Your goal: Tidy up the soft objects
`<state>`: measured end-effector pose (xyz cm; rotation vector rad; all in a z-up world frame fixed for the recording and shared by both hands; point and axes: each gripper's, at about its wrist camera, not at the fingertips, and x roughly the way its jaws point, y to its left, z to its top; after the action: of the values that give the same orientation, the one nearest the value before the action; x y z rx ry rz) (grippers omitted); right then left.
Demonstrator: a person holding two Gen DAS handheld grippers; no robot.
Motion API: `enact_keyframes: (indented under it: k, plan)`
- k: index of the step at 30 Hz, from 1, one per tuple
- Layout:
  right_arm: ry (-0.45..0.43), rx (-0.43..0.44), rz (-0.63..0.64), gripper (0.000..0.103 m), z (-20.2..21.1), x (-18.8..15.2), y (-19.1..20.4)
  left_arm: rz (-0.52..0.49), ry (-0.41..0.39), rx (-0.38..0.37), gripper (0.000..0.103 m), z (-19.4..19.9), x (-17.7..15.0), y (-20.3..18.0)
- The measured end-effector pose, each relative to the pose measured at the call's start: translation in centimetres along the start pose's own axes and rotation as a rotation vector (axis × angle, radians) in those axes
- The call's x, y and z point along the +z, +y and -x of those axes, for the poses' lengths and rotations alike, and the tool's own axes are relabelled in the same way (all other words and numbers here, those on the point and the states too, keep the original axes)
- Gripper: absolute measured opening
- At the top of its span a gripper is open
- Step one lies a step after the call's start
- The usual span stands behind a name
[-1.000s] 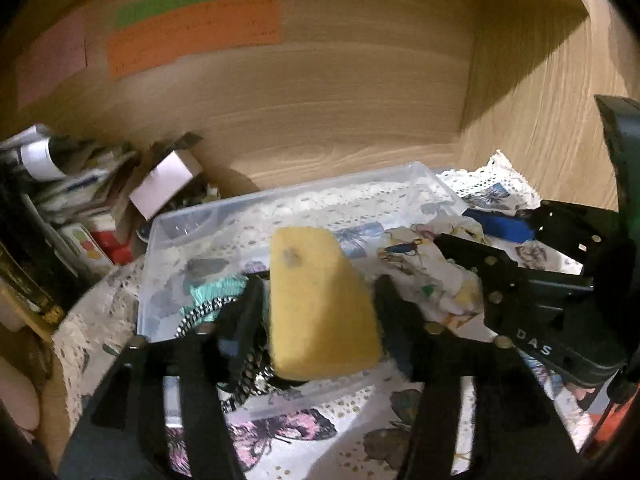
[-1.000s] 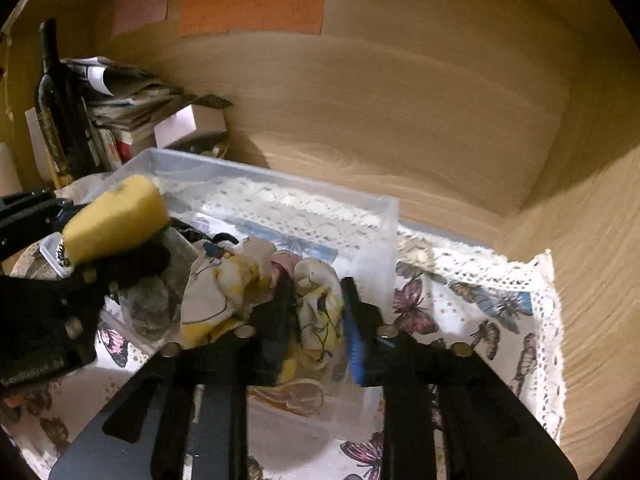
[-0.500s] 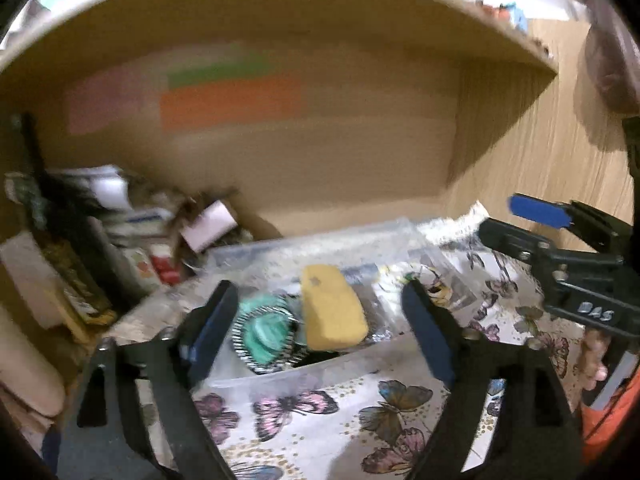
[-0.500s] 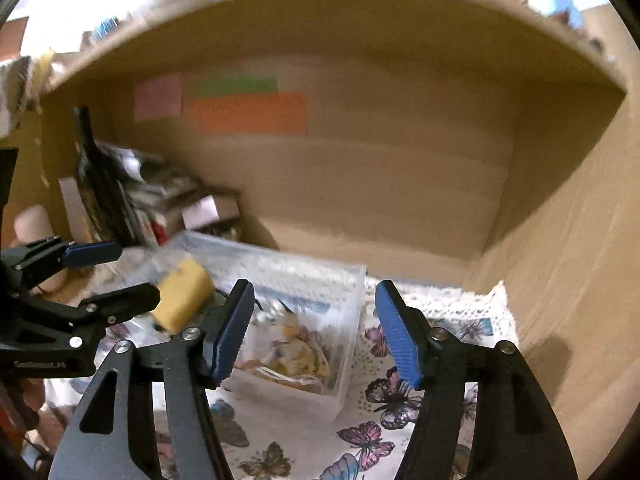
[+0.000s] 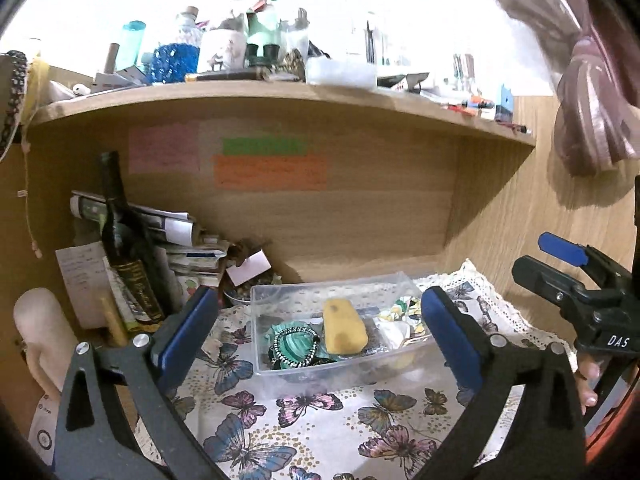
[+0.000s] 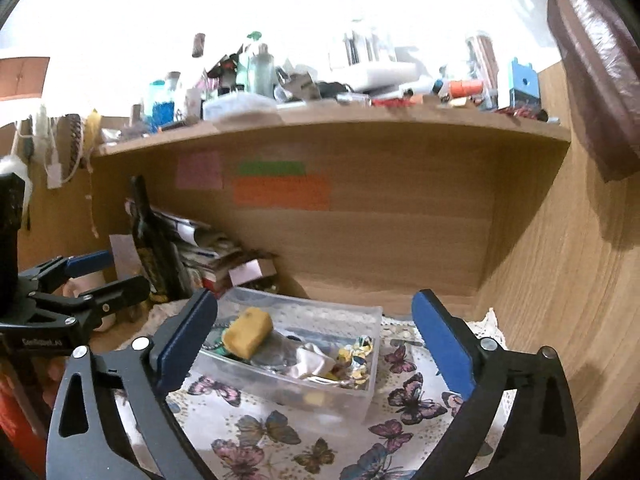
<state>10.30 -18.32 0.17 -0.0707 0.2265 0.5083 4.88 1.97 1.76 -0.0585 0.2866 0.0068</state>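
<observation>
A clear plastic bin (image 5: pixel 280 372) stands on the butterfly cloth (image 5: pixel 320 420) inside a wooden alcove. In it lie a yellow sponge (image 5: pixel 343 326), a green item with a striped band (image 5: pixel 294 342) and a patterned cloth (image 5: pixel 402 312). The bin (image 6: pixel 360 396), sponge (image 6: pixel 248 332) and patterned cloth (image 6: pixel 344 358) also show in the right wrist view. My left gripper (image 5: pixel 318 336) is open and empty, held back from the bin. My right gripper (image 6: pixel 314 340) is open and empty, also held back. Each gripper shows at the edge of the other's view.
A dark bottle (image 5: pixel 120 240), stacked papers (image 5: pixel 176 240) and a small box (image 5: pixel 248 268) crowd the alcove's left side. A cluttered shelf (image 5: pixel 280 92) hangs above. The wooden side wall (image 6: pixel 560 300) stands on the right.
Both grippers let go: the left dropped the yellow sponge and the right the patterned cloth into the bin. Both opened wide and pulled back and up, away from the bin.
</observation>
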Motion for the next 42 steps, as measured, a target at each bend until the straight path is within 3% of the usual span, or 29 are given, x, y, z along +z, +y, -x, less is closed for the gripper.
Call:
enact_keyframes:
  k: [14,42]
  plan:
    - [-0.038,-0.004,-0.007,0.103,2.2,-0.5,1.1,-0.012,-0.041,0.003,0.103,2.1,0.0,-0.7]
    - [-0.021,-0.002,-0.026,0.103,1.7,-1.1,1.1,-0.026,-0.026,-0.014,0.103,1.2,-0.7,-0.6]
